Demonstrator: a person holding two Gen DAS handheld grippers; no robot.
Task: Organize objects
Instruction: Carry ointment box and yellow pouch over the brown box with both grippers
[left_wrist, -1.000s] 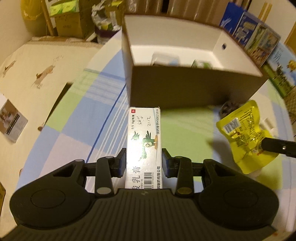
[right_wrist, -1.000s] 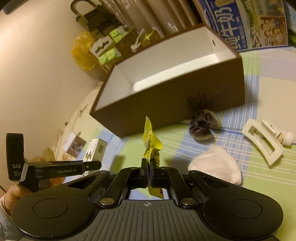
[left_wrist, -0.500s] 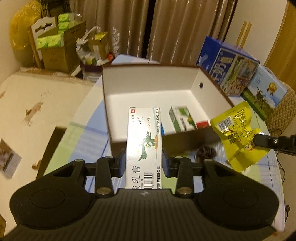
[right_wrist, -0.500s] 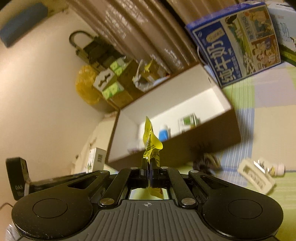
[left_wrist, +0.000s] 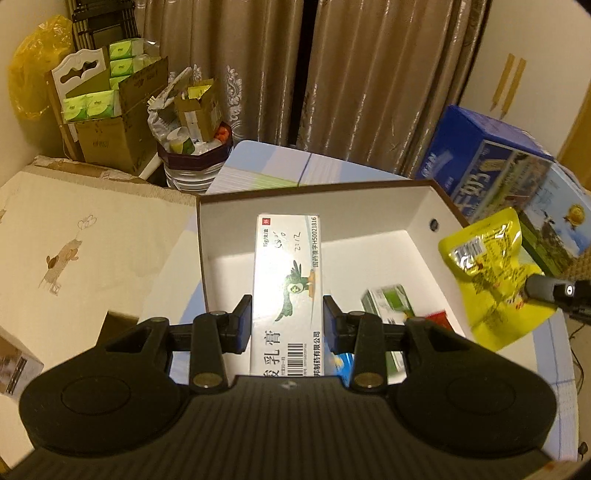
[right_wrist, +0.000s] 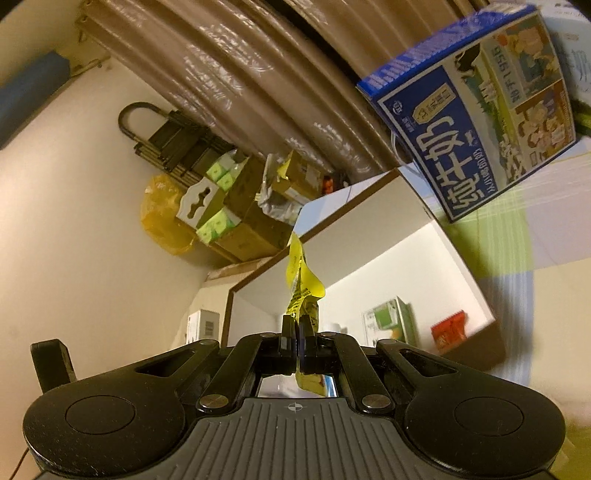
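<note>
The left tool (left_wrist: 287, 325) is clamping the ointment carton (left_wrist: 287, 280) and the right tool (right_wrist: 297, 345) is pinching the yellow pouch (right_wrist: 301, 284) by one edge above the brown box (left_wrist: 421, 206), so the slack pouch risks catching its rim or landing outside.

A: What does the right gripper (right_wrist: 297, 339) hold?
B: A yellow packet (right_wrist: 301, 280), pinched between closed jaws, sticking up over the open brown box (right_wrist: 388, 258).
A: What lies inside?
B: A green carton (right_wrist: 389, 321) and a red packet (right_wrist: 448, 330). A blue milk carton (right_wrist: 476, 110) stands behind.

Ointment carton (left_wrist: 286, 291) — now over box (left_wrist: 417, 206)
</note>
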